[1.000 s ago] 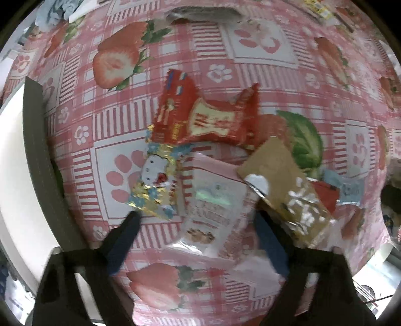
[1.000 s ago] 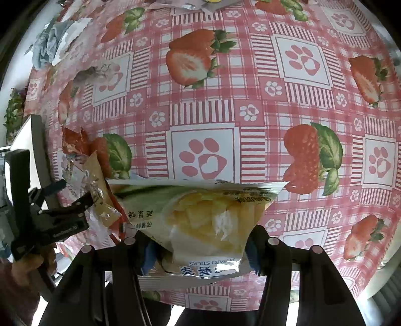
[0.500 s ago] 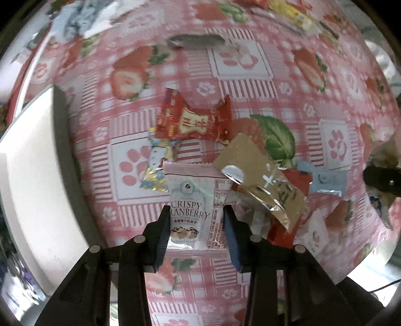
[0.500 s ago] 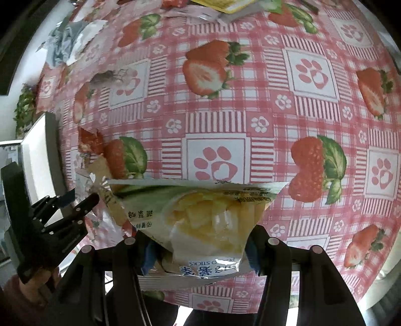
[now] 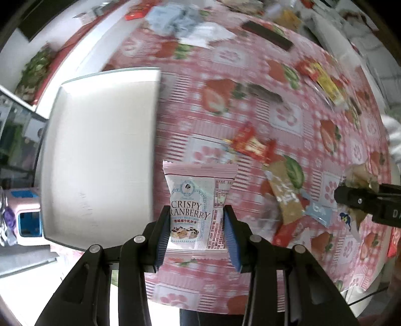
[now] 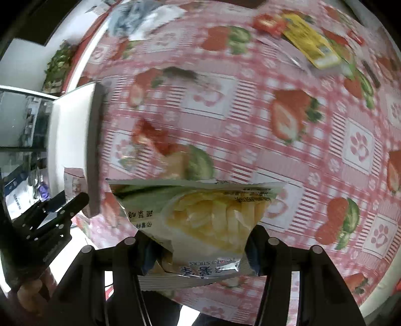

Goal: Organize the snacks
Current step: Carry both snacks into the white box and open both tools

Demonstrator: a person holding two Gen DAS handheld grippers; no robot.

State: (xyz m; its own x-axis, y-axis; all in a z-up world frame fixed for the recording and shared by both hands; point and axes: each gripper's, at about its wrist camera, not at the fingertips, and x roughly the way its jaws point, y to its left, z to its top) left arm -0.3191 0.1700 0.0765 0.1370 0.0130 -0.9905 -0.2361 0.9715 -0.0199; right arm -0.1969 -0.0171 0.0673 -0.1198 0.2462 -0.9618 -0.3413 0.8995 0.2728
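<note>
1. Left wrist view: the left claw [image 5: 198,235] pinches a pale pink-and-white snack packet [image 5: 199,203] between its blue pads; the packet stands upright, lifted off the worktop [image 5: 250,293]. Its front reads "CRISPY CRANBERRY" in dark capitals under a small round emblem; the smaller print below is too fine to read.
2. Just left of the packet lies a white tray [image 5: 100,155], its inside bare.
3. To the right, on the strawberry-and-paw-print cloth, lie a red twisted wrapper [image 5: 253,146], a tan packet [image 5: 285,193] and a small light-blue sachet [image 5: 318,212], all blurred, their writing illegible.
4. Farther off lie a dark bar [image 5: 267,37], a yellow packet [image 5: 328,85] and crumpled blue-grey paper [image 5: 173,17].
5. At the right edge the right claw [image 5: 351,198] enters.
6. Right wrist view: the right claw [image 6: 200,248] is closed on a pale green-and-white bag [image 6: 200,215] picturing yellow potato sticks, held clear above the worktop [image 6: 275,75]. The bag is seen upside down; "POTATO STICKS" can be made out near its lower edge, beside larger Chinese characters.
7. The bag hides the cloth directly beneath it.
8. At left, the left claw [image 6: 67,203] reaches beside the white tray's edge [image 6: 70,130], with the pink packet's top [image 6: 74,176] showing past it.
9. A yellow packet [image 6: 310,40] lies far up the cloth.
</note>
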